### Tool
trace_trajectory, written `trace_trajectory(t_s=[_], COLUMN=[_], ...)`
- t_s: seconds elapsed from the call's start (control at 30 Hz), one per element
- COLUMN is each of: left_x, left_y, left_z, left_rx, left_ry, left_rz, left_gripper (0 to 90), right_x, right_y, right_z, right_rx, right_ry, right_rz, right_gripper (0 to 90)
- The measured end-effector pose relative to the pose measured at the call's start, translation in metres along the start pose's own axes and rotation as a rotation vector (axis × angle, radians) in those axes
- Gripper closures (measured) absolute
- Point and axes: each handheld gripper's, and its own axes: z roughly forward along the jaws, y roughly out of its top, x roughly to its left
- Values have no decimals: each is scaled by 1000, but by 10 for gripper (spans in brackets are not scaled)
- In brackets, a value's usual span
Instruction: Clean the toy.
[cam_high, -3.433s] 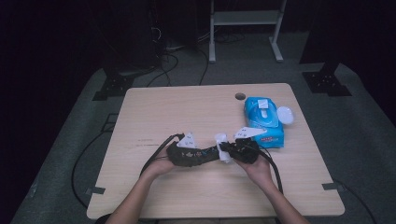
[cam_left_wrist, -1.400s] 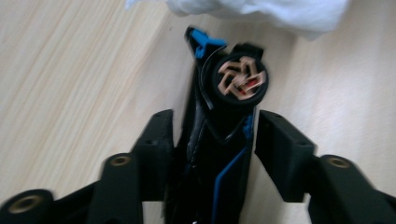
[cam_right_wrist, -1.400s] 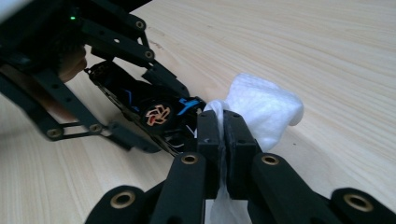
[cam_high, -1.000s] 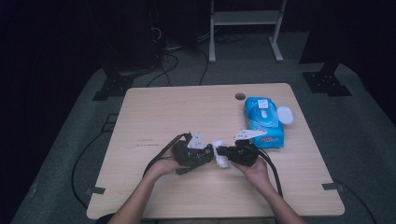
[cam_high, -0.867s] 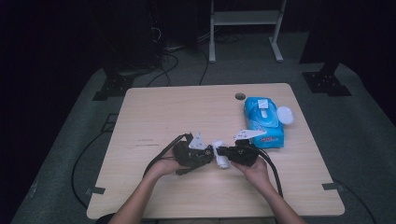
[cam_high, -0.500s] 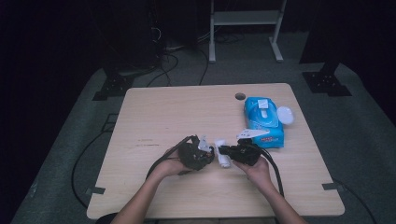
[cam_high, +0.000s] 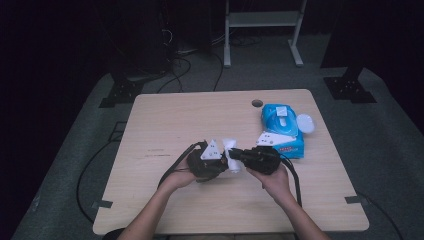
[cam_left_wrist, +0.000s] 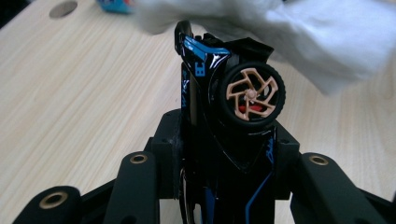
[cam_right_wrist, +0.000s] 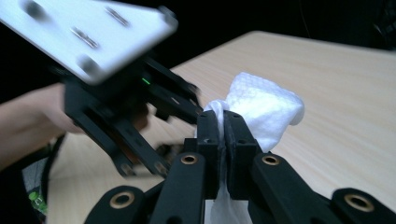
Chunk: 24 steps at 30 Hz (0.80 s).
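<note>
Toy car (cam_left_wrist: 233, 116), black with blue trim and a tan-spoked wheel, stands nose-up between the jaws of the left tongs (cam_high: 220, 162), which are clamped on its body just above the counter (cam_high: 165, 120) near its front middle. The left jaws have just eased slightly wider, yet the car remains seated between them in the left gripper view. In my judgement the grip is adequate but should not loosen further, or the car could slip while it is rubbed.

White wipe (cam_right_wrist: 261, 107) lies directly to the right of the car, bunched and pinched in the right tongs (cam_high: 235, 156), whose jaws are pressed together on the cloth. Its free end drapes over the top of the car (cam_left_wrist: 299, 32). The step in hand appears to be wiping the car clean. To do it well, keep the left hand steady, draw the wipe along the bodywork in short passes, and turn the car to expose the wheel side, which looks untouched.

Wipe pack (cam_high: 282, 130), blue, rests on the counter to the right, apart from both tongs, beside a round white lid (cam_high: 305, 123). Its flap appears raised; whether more wipes remain inside cannot be told.
</note>
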Motion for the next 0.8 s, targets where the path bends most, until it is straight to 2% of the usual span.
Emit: trace_trajectory(t_s=[0.1,0.17,0.27,0.33,0.4,0.5,0.57,0.63,0.73,0.8], left_x=[0,1,3,3,2,1,0,0,2,2], left_y=[1,0,-1,-1,0,1,1,1,0,0], left_z=[-3,-4,-4,-3,-3,-3,-6,-7,-7,-7], left_rx=[-23,-26,-31,-35,-35,-46,-52,-59,-60,-63], left_ry=[-8,-4,-8,-6,-12,-14,-9,-12,-8,-9], left_rz=[-2,-10,-19,-19,-18,-15,-9,-18,-18,-21], left_gripper=[569,569,569,569,570,569,569,569,569,569], right_x=[6,0,-11,-13,-9,3,7,4,-7,-11], right_y=[2,0,-5,-6,-3,4,6,6,0,-3], right_z=[1,-1,-5,-5,-5,-2,-1,-1,-5,-6], right_rx=[12,13,33,35,25,9,12,20,29,40], right_ry=[-25,-29,-67,-66,-49,-11,-13,-28,-64,-89], right_rz=[-49,-26,-2,8,5,-33,-51,-54,-27,-26], right_gripper=[857,858,857,858,858,858,858,858,858,858])
